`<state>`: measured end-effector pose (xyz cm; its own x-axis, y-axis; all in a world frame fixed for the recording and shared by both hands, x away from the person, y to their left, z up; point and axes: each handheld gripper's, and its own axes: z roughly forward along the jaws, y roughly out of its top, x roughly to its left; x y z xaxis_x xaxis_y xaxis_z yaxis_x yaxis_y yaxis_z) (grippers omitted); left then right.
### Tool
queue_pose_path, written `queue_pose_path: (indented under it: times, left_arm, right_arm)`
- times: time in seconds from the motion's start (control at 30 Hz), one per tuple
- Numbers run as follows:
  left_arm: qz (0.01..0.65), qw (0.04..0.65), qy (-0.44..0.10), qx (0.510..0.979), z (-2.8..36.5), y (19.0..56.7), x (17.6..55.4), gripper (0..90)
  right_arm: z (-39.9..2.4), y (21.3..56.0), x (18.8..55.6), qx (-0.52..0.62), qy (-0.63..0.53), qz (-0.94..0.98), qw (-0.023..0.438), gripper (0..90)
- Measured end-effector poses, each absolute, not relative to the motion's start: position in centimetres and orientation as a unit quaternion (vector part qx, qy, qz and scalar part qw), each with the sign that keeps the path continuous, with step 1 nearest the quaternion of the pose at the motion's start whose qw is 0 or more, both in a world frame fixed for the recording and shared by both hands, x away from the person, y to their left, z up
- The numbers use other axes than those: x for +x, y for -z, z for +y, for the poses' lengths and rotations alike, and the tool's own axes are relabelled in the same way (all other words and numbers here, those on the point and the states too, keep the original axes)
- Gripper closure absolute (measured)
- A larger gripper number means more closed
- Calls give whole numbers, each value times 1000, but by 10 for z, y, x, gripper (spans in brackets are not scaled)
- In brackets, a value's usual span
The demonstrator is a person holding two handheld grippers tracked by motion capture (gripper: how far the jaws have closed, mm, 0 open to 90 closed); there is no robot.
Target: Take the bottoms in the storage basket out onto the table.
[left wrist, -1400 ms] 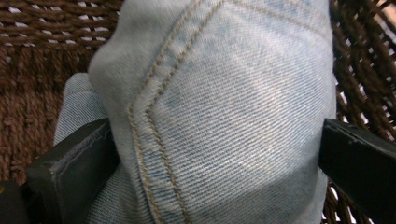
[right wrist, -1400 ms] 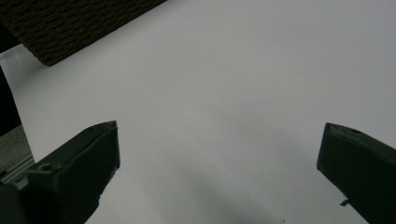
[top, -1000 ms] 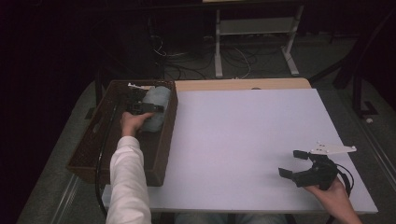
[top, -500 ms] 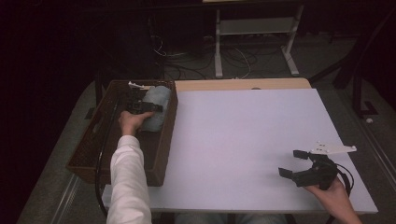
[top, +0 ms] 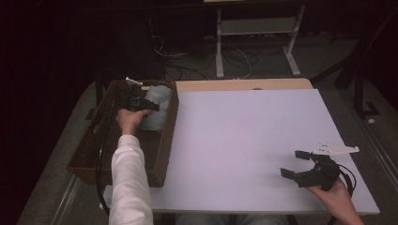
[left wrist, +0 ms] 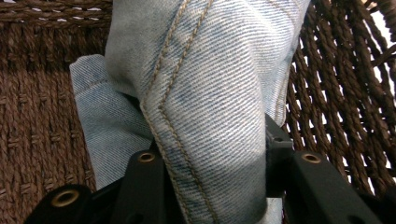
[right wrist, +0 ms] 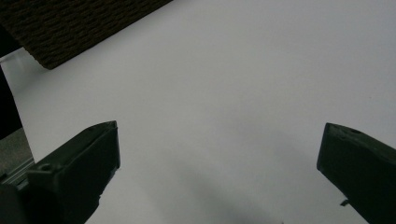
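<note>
The white table (top: 244,145) carries everything noted here. Its top runs wide and bare from the middle to the right edge, with a strip of pale wood showing along the far edge.

A dark brown woven basket (top: 89,145) sits at the table's left edge, its long side running from the near edge toward the far left corner. In the right gripper view a piece of its woven wall (right wrist: 79,23) crosses the upper left corner, with white table top below it.

Folded blue jeans (top: 156,108) lie inside the basket, at its far end and against its right-hand wall. In the left gripper view the denim (left wrist: 210,102) stands as a thick fold with a double seam running down it, with the basket's weave behind and to both sides.

The left gripper (top: 139,101), held by a hand (top: 130,119) in a white sleeve, reaches into the far end of the basket. Its jaws have just been closing, and the left gripper view shows them set against both sides of the denim fold (left wrist: 215,186), with the cloth bunched between them: a grip on the jeans.

The right gripper (top: 294,164) rests in a hand near the table's near right corner, well apart from the basket. Its jaws stand wide apart with nothing between them; the right gripper view shows bare table top (right wrist: 219,154) in the gap.
</note>
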<state>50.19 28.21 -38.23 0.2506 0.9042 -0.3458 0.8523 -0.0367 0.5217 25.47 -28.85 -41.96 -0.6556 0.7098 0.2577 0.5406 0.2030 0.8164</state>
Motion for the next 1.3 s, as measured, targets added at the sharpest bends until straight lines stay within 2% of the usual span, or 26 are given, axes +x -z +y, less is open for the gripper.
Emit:
queue_pose_path:
  times: [0.43,1.3]
  left_arm:
    - [609,328,-45,721,281,369,495,661]
    - [609,360,-58,704,304,318,460,664]
  right_arm:
    - [-288,419,255,406,-485,770,87,0]
    - [-286,416,252,402,-494,766,87,0]
